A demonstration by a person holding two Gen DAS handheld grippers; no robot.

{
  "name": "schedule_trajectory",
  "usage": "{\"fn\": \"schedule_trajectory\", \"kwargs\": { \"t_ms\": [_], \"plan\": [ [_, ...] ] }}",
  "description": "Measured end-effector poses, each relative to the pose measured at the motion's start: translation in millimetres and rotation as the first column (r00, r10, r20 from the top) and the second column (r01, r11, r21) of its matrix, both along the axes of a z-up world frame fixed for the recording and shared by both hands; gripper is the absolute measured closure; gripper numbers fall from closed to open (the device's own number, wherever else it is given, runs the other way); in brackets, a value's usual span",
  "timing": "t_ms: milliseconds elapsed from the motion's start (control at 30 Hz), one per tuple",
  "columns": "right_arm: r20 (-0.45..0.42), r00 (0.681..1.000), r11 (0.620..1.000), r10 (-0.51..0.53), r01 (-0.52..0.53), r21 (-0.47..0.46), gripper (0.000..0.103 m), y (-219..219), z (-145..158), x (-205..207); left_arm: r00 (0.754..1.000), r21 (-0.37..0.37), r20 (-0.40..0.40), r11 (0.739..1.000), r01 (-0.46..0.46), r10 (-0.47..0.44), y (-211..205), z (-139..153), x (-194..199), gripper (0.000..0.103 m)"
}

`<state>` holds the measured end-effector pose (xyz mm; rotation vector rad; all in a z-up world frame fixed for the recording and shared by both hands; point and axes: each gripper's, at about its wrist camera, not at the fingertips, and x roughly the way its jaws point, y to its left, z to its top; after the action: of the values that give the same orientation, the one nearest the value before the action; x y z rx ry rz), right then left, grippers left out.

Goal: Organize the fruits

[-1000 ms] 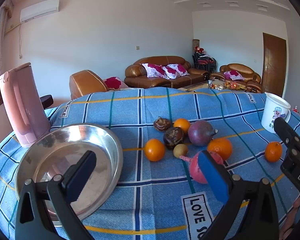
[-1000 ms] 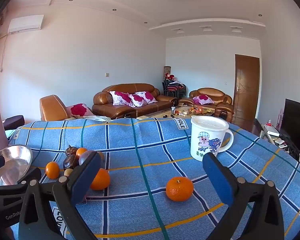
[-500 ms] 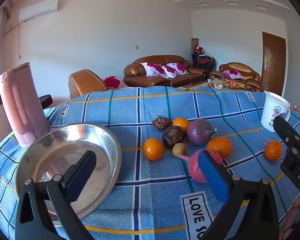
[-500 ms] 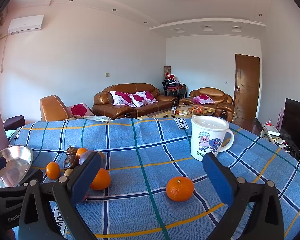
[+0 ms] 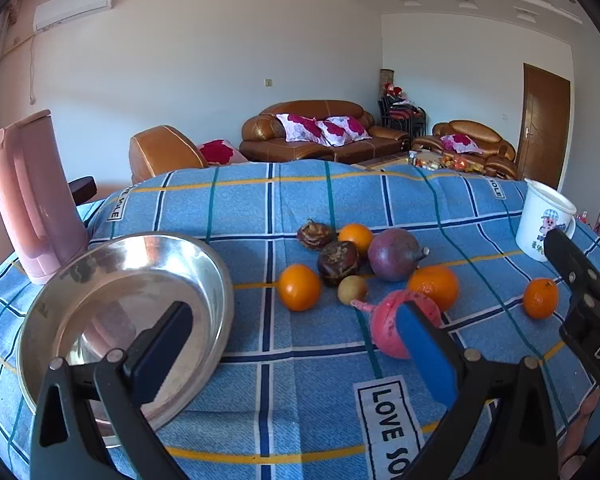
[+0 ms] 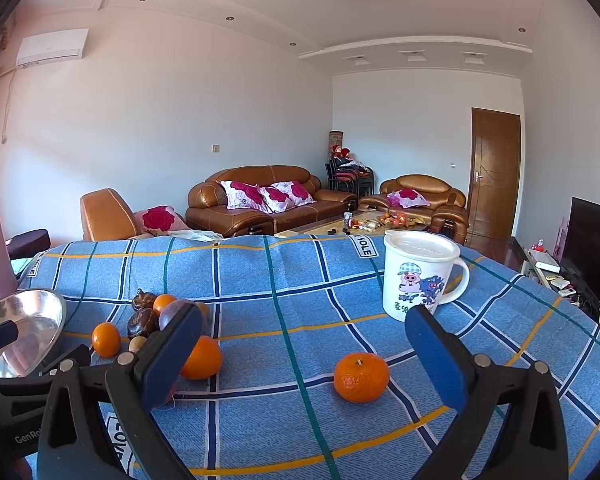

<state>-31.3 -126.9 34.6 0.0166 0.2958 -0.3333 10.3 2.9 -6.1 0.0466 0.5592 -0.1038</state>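
A cluster of fruits lies mid-table in the left wrist view: an orange (image 5: 299, 287), a second orange (image 5: 434, 287), a purple passion fruit (image 5: 394, 254), dark wrinkled fruits (image 5: 337, 263), a small brown fruit (image 5: 352, 289) and a pink fruit (image 5: 384, 330) behind my right finger. A lone orange (image 5: 541, 297) lies apart at the right; it also shows in the right wrist view (image 6: 361, 376). A steel bowl (image 5: 216, 280) stands left, empty. My left gripper (image 5: 294, 346) is open above the table's near side. My right gripper (image 6: 304, 354) is open, just short of the lone orange.
A pink kettle (image 5: 28, 196) stands behind the bowl at the left. A white lidded mug (image 6: 418, 276) stands at the right, behind the lone orange. The table wears a blue checked cloth (image 5: 300, 208). Sofas stand beyond it.
Both views have shifted very slightly; the grippers stay open and no fruit has moved.
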Motion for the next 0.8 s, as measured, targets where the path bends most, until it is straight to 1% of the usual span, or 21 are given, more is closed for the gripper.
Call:
{"fn": "schedule_trajectory", "kwargs": {
  "t_ms": [400,800],
  "plan": [
    [-0.003,1.000,1.000,0.001,-0.001,0.011,0.001,0.2,-0.3,2.0,1.000,-0.006,0.002,1.000,0.007,-0.007,-1.5,-0.1,-1.7,0.000],
    [-0.014,1.000,1.000,-0.009,0.009,0.023,0.001,-1.6,0.6,1.9,1.000,-0.014,-0.021,1.000,0.003,-0.004,2.1,-1.6,2.2,0.000]
  ]
}}
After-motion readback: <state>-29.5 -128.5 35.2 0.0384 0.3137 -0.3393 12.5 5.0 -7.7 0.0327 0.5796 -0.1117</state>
